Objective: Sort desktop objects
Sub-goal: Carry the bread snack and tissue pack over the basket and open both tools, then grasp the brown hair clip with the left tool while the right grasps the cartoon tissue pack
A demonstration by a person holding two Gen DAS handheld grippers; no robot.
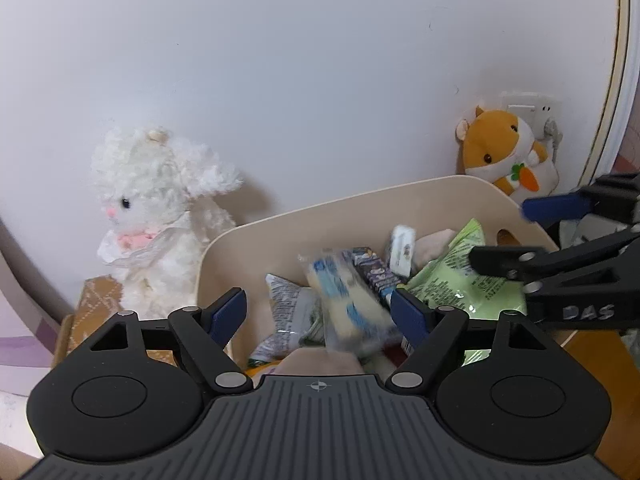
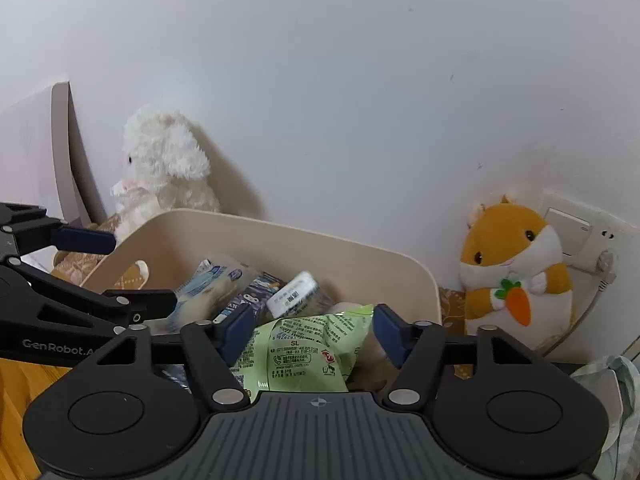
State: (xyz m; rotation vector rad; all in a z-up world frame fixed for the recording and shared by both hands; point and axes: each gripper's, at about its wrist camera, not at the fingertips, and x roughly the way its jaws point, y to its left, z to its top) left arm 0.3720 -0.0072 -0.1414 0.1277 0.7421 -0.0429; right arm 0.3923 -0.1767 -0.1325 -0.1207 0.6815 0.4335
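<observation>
Presently, left to right: left gripper (image 1: pixel 318 314), fingers spread, blurred blue-white packet (image 1: pixel 346 300) between them over beige bin (image 1: pixel 280 232); right gripper (image 2: pixel 310 332) at 3 o'clock, spread above green packet (image 2: pixel 308 350). Advice: withdraw straight up, clearing rim.

beige bin (image 1: pixel 280 232) holding snack packets: blurred blue-and-yellow packet (image 1: pixel 344 300) between the wide-apart fingers of the left gripper (image 1: pixel 318 312), green packet (image 1: pixel 452 280), dark purple box (image 1: pixel 374 272). white plush rabbit (image 1: pixel 160 208) at left, orange plush hamster (image 1: pixel 504 148) behind; right gripper (image 1: pixel 560 236) at right edge.
</observation>
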